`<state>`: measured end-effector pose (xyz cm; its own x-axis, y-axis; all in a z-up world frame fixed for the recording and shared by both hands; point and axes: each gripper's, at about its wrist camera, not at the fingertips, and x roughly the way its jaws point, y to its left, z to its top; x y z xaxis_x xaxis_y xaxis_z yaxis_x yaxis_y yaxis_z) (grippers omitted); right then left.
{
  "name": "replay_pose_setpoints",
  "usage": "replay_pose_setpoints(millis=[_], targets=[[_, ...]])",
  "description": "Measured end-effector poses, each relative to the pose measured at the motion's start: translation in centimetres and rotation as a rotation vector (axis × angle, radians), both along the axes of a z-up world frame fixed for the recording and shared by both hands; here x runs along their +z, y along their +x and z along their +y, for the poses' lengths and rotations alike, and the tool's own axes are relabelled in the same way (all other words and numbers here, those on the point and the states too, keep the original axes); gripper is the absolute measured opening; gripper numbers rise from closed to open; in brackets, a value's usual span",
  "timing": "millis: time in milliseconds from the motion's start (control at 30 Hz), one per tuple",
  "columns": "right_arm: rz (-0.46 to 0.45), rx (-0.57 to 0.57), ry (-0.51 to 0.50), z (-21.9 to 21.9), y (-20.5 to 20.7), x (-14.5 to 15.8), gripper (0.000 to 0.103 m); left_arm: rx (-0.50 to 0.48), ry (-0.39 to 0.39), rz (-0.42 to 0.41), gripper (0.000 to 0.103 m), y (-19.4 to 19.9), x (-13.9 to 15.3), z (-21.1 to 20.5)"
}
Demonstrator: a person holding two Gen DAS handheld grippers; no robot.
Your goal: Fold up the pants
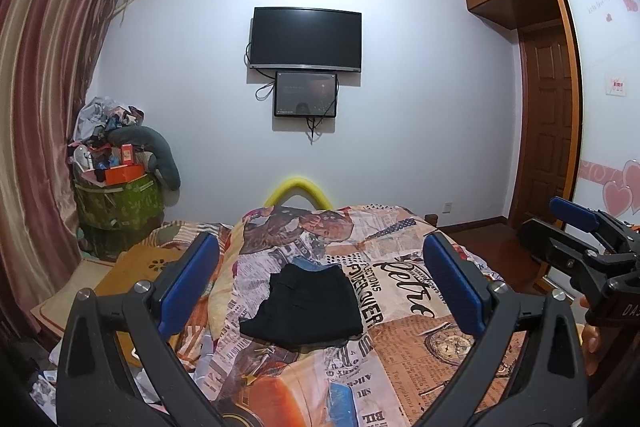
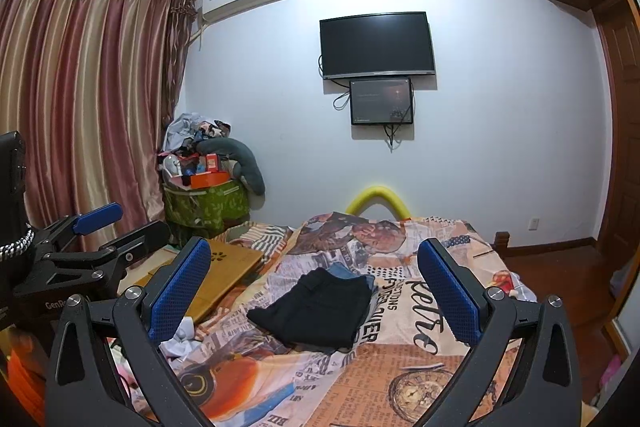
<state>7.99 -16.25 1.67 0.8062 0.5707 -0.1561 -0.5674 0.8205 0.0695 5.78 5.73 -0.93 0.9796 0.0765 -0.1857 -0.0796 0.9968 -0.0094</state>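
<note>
Both grippers, left (image 1: pixel 320 275) and right (image 2: pixel 314 283), jaws apart, frame the folded pants (image 1: pixel 306 303) beyond.

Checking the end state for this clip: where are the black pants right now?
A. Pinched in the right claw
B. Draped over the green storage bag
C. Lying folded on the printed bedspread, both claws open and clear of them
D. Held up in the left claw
C: the black pants lie as a compact folded stack on the newspaper-print bedspread, with the left claw and right claw open and empty.
</note>
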Motion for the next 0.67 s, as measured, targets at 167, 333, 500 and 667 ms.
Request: replay_pose_setpoints(millis=[167,333,500,667], targets=[[-0.001,0.000,0.001,-0.07,-0.01,0.01,0.103,-0.010,-0.015,0.012,0.103,0.20,-0.02,0.21],[0.000,-0.001,0.000,-0.09,0.05,0.00,0.103,-0.012,-0.023,0.020,0.103,0.28,-0.05,0.35],[0.003,0.001,-0.004,-0.20,0.20,0.03,0.103,-0.023,-0.018,0.030,0.103,0.22,-0.14,0.23],[0.005,0.003,-0.004,-0.27,0.31,0.20,0.103,-0.025,-0.012,0.035,0.103,0.26,-0.05,0.03]])
